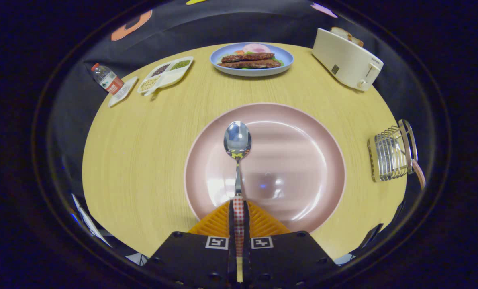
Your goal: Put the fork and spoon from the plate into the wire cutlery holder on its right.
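Shiny metal spoon with red-checked handle [237,160] is pinched in the claw [238,216], its bowl ahead over the round pink plate [303,160].

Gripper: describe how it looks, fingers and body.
The gripper has two orange fingers with ribbed, wedge-shaped pads that narrow toward the tips. Behind them sits a black angular body with small screws, carrying two square black-and-white markers, one beside each finger.
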Motion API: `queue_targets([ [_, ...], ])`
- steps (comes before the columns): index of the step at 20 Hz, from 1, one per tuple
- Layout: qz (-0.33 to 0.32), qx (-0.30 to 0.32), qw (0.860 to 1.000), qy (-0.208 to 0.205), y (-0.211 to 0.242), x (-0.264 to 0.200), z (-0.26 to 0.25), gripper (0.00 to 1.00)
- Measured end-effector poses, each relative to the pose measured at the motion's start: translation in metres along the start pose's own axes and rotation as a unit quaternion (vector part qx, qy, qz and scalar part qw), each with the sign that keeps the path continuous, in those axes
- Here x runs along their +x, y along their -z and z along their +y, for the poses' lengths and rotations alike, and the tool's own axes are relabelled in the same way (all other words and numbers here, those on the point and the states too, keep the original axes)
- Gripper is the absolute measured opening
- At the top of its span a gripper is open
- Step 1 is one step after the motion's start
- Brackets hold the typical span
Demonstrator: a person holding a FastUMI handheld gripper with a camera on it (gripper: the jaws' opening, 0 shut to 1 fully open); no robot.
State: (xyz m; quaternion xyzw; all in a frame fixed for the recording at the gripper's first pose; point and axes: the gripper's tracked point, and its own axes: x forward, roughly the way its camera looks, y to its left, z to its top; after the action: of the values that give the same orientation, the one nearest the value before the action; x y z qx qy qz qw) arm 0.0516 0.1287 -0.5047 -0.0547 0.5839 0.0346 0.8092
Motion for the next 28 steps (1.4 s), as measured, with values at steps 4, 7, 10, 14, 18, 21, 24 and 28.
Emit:
queue_targets([
  [4, -0.002, -0.020, 1.000, -0.014, -0.007, -0.030, 0.000, 0.06],
  [7, -0.008, -0.036, 0.999, -0.009, -0.020, -0.059, -0.012, 0.06],
  [10, -0.021, -0.054, 0.998, -0.001, -0.035, -0.091, -0.030, 0.06],
  [14, -0.022, -0.065, 0.998, -0.008, -0.042, -0.123, -0.055, 0.06],
  [18, -0.024, -0.071, 0.997, -0.013, -0.050, -0.150, -0.094, 0.06],
  [21, -0.030, -0.076, 0.997, -0.006, -0.060, -0.159, -0.132, 0.06],
  [24, -0.034, -0.069, 0.997, -0.017, -0.066, -0.179, -0.160, 0.06],
  [28, -0.014, -0.070, 0.997, -0.018, -0.063, -0.187, -0.201, 0.05],
])
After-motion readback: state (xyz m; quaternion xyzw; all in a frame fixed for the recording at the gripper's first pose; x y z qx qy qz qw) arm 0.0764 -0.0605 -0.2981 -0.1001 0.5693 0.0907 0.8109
